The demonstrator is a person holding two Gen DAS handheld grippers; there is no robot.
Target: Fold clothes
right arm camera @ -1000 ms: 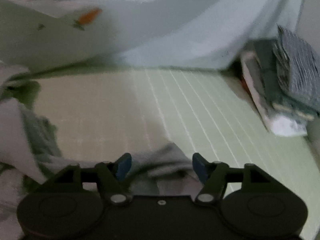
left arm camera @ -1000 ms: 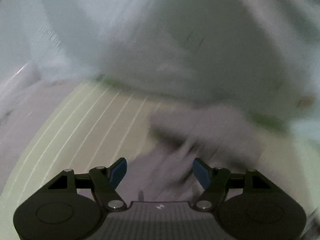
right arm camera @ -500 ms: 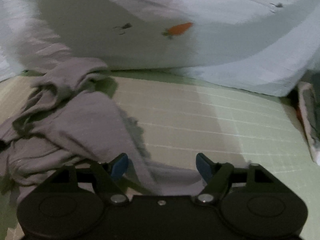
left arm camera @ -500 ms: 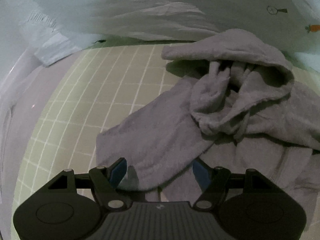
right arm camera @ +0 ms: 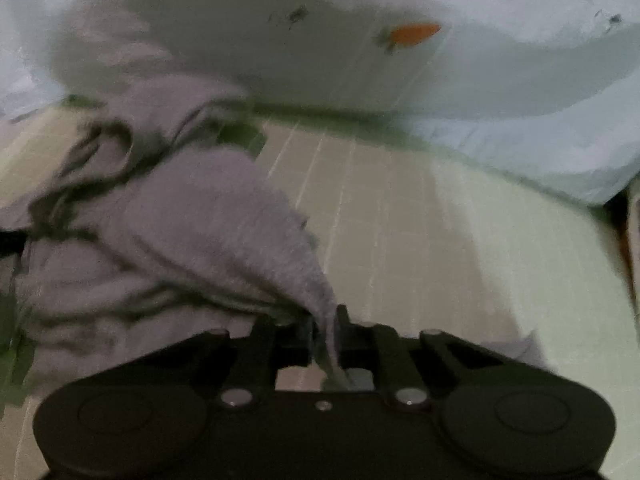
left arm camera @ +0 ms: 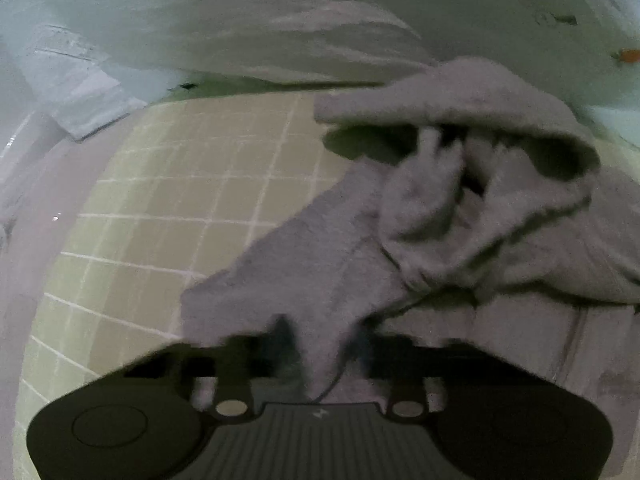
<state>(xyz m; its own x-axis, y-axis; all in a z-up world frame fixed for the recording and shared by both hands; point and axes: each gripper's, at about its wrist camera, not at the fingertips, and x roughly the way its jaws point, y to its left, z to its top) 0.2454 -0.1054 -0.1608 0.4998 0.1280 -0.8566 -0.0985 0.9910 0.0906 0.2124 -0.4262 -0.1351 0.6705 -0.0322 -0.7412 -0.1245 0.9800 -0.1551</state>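
I have just closed both claws on the crumpled grey garment [left arm camera: 460, 216] lying on the green checked sheet [left arm camera: 168, 208]: left gripper [left arm camera: 320, 354] closing on its six-o'clock edge, right gripper [right arm camera: 324, 332] clamped likewise, ready for spreading it flat.

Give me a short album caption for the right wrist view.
Right gripper pinching a grey fleecy garment on a green checked sheet.
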